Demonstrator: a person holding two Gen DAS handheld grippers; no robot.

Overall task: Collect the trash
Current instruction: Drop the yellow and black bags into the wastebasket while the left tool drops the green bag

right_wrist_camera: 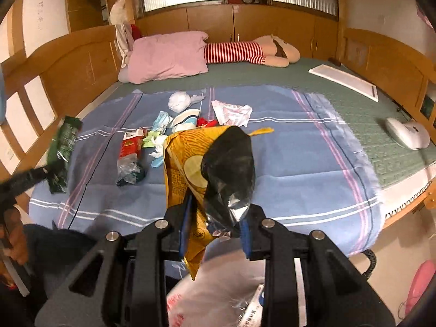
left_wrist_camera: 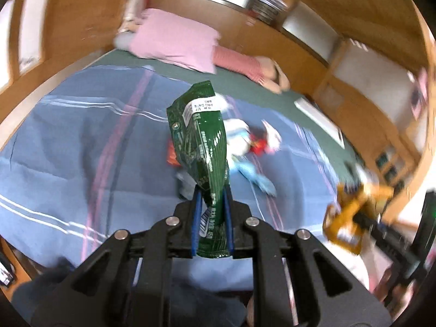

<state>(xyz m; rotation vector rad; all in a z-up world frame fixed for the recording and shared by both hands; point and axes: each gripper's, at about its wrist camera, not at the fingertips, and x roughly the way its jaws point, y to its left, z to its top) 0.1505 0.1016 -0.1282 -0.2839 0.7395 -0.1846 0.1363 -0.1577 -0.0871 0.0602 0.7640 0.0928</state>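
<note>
Left wrist view. The left gripper (left_wrist_camera: 212,190) is clamped on the lower part of a green snack wrapper (left_wrist_camera: 201,139), which stands upright between the blue pads and rises above the fingertips; its bottom edge hangs just below them. Behind the wrapper, on a blue striped cloth (left_wrist_camera: 81,150) spread over the bed, lies a blurred cluster of litter (left_wrist_camera: 250,147) in white, red and light blue. At lower right the right gripper (left_wrist_camera: 362,215) appears, blurred, holding a yellow snack bag (left_wrist_camera: 346,218). A pink pillow (left_wrist_camera: 174,41) and a doll in a red-striped top (left_wrist_camera: 245,62) lie at the head of the bed.

Right wrist view. The right gripper (right_wrist_camera: 215,215) is narrowed on the yellow snack bag (right_wrist_camera: 185,163), whose torn mouth shows a dark foil lining (right_wrist_camera: 231,160); the bag is pinched between the pads and hangs a little below them. Beyond it, the blue striped cloth (right_wrist_camera: 286,150) carries the remaining litter: a crumpled white paper ball (right_wrist_camera: 178,100), a white printed wrapper (right_wrist_camera: 233,113), a red packet (right_wrist_camera: 130,143), a clear plastic bag (right_wrist_camera: 129,169) and light blue scraps (right_wrist_camera: 160,121). At left the left gripper (right_wrist_camera: 50,170) holds the green snack wrapper (right_wrist_camera: 62,150) above the cloth's edge. A white plastic bag (right_wrist_camera: 215,291) lies directly beneath the right gripper. A white tray (right_wrist_camera: 346,81) and a white handheld appliance (right_wrist_camera: 407,132) rest on the green mattress (right_wrist_camera: 299,70).
</note>
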